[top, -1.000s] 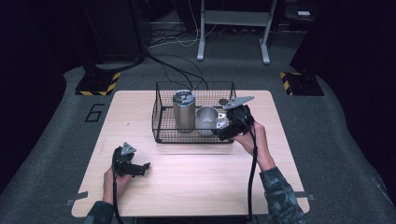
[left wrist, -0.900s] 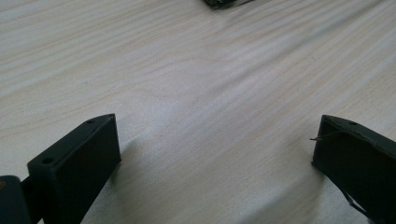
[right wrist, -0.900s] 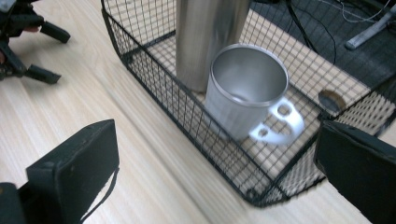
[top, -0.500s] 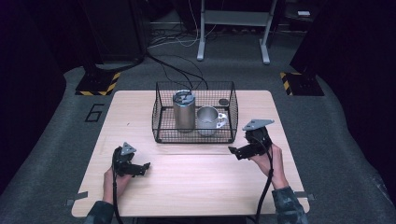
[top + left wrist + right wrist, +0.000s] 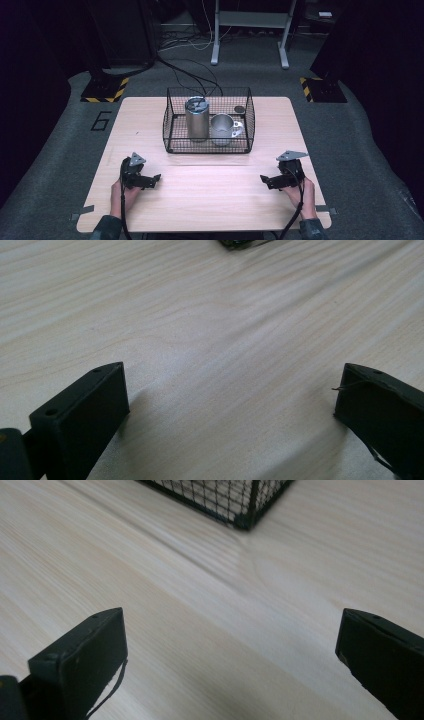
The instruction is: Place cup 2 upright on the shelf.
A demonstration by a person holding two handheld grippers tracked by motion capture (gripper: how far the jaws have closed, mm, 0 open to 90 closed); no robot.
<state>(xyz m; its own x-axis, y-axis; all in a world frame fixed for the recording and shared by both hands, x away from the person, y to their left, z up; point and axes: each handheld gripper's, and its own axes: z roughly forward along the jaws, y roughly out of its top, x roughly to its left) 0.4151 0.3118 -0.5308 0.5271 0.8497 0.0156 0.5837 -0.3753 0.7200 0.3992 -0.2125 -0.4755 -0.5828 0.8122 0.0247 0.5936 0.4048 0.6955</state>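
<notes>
A black wire basket (image 5: 172, 125) stands at the middle of the wooden table (image 5: 210, 200). Inside it a tall steel tumbler (image 5: 196, 119) stands upright beside a steel mug (image 5: 222, 129), whose handle points right. My left gripper (image 5: 154, 180) rests low at the near left, pointing right. Its jaws are wide apart in the left gripper view (image 5: 230, 410) with bare wood between them. Near the front right edge, my right gripper (image 5: 263, 179) points left. It is open too in the right gripper view (image 5: 230, 650), and a corner of the basket (image 5: 235, 505) lies ahead of it.
A small dark round thing (image 5: 240, 108) lies in the basket's back right corner. Dark floor with cables (image 5: 190, 70) and a metal stand (image 5: 250, 30) lies behind the table. A dark edge (image 5: 242, 242) shows at the top of the left gripper view.
My right gripper has drawn back from the basket's right side to the near right of the table, with nothing in it. The left gripper has stayed put.
</notes>
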